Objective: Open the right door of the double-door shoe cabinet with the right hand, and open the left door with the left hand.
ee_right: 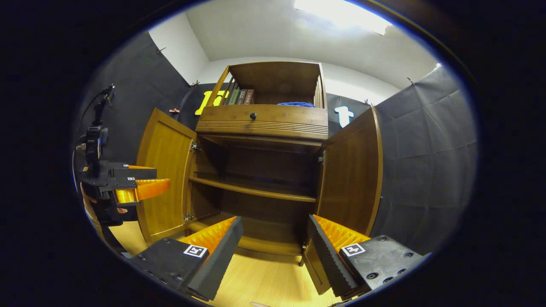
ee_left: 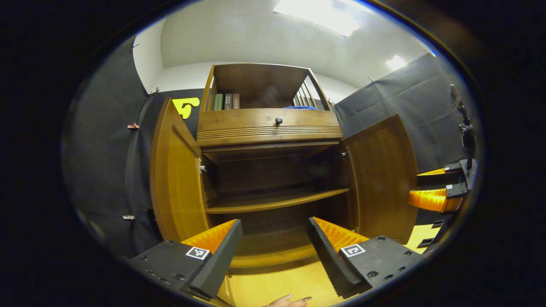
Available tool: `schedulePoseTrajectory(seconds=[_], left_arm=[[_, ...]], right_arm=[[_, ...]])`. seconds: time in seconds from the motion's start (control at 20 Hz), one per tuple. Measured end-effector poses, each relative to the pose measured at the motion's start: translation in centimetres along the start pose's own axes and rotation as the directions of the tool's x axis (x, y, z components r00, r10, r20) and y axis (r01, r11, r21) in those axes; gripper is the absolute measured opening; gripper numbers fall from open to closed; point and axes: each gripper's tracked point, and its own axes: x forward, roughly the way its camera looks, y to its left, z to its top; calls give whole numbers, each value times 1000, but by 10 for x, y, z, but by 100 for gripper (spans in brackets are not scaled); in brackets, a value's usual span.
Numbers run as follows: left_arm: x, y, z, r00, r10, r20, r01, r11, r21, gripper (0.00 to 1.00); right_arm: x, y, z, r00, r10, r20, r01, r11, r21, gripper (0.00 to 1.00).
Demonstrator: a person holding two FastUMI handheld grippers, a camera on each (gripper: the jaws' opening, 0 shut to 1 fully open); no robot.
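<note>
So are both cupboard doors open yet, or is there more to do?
Both look done: the left door and right door of the shoe cabinet stand swung wide, showing the bare shelf inside. Nothing is in hand: the left gripper and right gripper are open and off the doors. Nothing seems left.

The shoe cabinet [ee_right: 260, 170] stands against the booth wall, its left door [ee_right: 164, 175] and right door [ee_right: 352, 175] both swung outward. A shelf [ee_right: 251, 189] spans the inside. Above sits a drawer [ee_right: 262, 119], with books [ee_right: 241, 97] in the open top compartment's left corner.
</note>
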Motion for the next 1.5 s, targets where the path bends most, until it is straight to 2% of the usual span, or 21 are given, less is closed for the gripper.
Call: schedulePoseTrajectory(seconds=[0.05,0.1,0.25,0.3,0.4,0.45,0.55,0.65,0.7,1.2,1.25,1.3,1.5], left_arm=[[0,1,2,1000,6,2,-6,1000,0,99],[-2,2,1,1000,10,3,-10,1000,-2,99],[-3,5,1,1000,18,3,-18,1000,-17,99],[-3,7,1,1000,21,3,-21,1000,-23,96],[-5,9,1,1000,20,4,-20,999,-37,99],[-4,10,1,1000,21,4,-21,999,-43,92],[-3,11,0,1000,20,1,-19,998,-54,99],[-2,12,-4,1000,12,-3,-12,998,-69,99],[-2,13,-4,1000,10,-6,-10,997,-76,96],[9,14,-13,1000,-21,-16,19,993,-119,96],[10,14,-13,1000,-24,-16,22,992,-125,92],[10,17,-15,1000,-26,-17,23,991,-129,96],[15,19,-17,1000,-25,-14,23,990,-140,96]], right_arm=[[-2,0,0,1000,1,2,-1,1000,-3,98],[-4,-1,2,1000,0,6,0,1000,-4,98],[-4,1,6,1000,-1,17,1,1000,-3,98],[-4,1,7,1000,0,21,0,1000,1,96],[-4,3,9,1000,2,24,-2,1000,3,96],[-2,5,10,1000,2,24,-2,1000,2,96],[-1,7,9,1000,6,21,-6,1000,-2,96],[1,11,7,1000,15,14,-15,1000,-2,96],[2,12,7,1000,18,10,-17,1000,-2,96],[12,15,1,1000,12,-12,-12,1000,-3,98],[13,15,1,1000,10,-13,-10,1000,-5,98],[14,15,1,1000,10,-14,-10,1000,-6,98],[19,15,0,1000,12,-18,-12,1000,-4,98]])
